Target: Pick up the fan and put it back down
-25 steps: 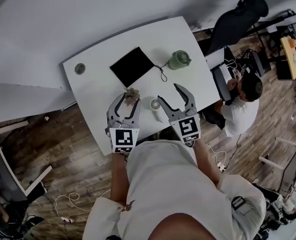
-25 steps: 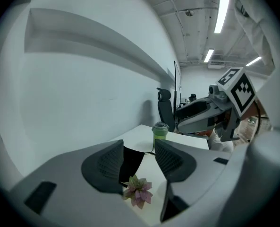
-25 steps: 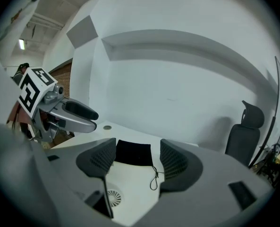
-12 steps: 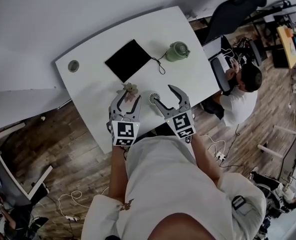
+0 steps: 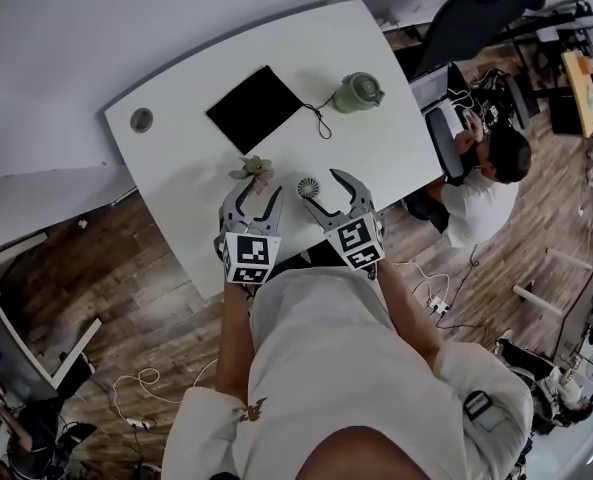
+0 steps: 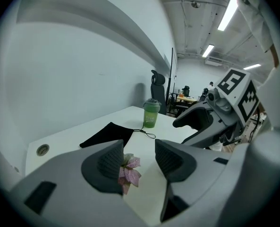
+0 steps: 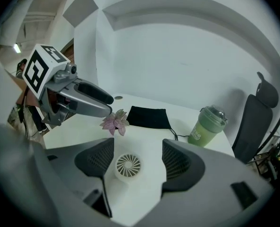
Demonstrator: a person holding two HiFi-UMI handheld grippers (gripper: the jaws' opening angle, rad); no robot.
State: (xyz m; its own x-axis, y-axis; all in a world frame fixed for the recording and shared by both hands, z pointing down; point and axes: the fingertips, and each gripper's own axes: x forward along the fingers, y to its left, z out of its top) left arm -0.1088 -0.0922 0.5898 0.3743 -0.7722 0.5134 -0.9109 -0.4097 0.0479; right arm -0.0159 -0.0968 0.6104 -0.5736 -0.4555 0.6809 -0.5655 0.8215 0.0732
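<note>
1. Office floor of dark wood planks; a white table with rounded corners (image 5: 388, 150) stands against a pale wall. A person sits at another desk to the right, next to a black office chair (image 5: 476, 23).
2. The small round white fan with a spiral grille (image 7: 128, 166) stands on the table near its front edge, grille facing up.
3. The right gripper (image 7: 137, 161) is released. Its jaws have just been opening and now stand apart on either side of the fan. The fan is close to the jaw on the left of the right gripper view and clear of the other. I cannot tell whether it touches the near pad.
4. In the head view the fan (image 5: 307, 187) sits just inside the right gripper (image 5: 319, 189), at its tips.
5. The left gripper (image 6: 137, 162) is also released, with nothing held. A little plant with pink leaves (image 6: 129, 170) shows in the gap just beyond the tips, partly hidden behind one jaw.
6. Further back on the table are a flat black pouch with a cord (image 5: 255, 109) and a green lidded cup (image 5: 357, 92).
7. Hard to make out:
   - The gripper body cuts off the fan's lower side.
   - The plant's pot cannot be seen.
   - The wearer's torso fills the lower part of the head view.
</note>
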